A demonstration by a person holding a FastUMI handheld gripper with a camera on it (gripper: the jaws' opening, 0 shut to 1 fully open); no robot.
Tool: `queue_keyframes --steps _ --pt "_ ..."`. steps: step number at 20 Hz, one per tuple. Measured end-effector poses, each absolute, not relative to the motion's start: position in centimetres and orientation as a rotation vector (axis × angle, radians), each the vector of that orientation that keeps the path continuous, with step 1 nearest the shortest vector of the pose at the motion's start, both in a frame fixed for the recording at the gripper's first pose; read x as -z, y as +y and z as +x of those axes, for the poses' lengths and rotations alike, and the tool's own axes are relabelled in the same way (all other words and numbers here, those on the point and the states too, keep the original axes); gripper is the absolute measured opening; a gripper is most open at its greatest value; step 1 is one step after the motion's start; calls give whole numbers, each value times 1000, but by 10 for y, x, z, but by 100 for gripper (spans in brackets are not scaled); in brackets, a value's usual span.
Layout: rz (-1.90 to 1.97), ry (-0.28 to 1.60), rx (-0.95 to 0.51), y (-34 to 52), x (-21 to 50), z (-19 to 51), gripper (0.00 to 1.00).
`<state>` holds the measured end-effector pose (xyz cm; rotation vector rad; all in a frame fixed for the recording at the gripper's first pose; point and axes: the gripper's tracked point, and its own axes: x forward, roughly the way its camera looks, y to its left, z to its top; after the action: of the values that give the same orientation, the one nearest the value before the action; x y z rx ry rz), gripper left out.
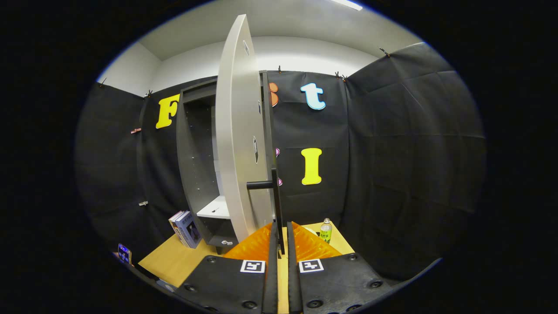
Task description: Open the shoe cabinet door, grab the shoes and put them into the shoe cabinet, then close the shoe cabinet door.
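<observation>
Books [185, 227] are leaning at the cabinet's [194, 161] seven o'clock. The cabinet is standing open, its door [237, 135] swinging out toward the gripper [279, 240]. The fingers are pinching the door's handle [275, 205], nearly pressed together. A bottle [325, 230] is standing at the gripper's two o'clock, on the table [170, 261].
</observation>
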<state>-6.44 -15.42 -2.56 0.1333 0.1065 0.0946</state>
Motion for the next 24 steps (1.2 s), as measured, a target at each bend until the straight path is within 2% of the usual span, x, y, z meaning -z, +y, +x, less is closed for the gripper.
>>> queue_keyframes --steps 2,5,8,12,24 --pt "119 120 -114 -153 28 -78 44" --pt "121 151 -189 -133 36 -105 67" --pt "95 242 -282 -104 62 -144 99" --pt "94 375 -372 -40 114 -149 98" --pt "75 772 -305 78 337 -81 99"
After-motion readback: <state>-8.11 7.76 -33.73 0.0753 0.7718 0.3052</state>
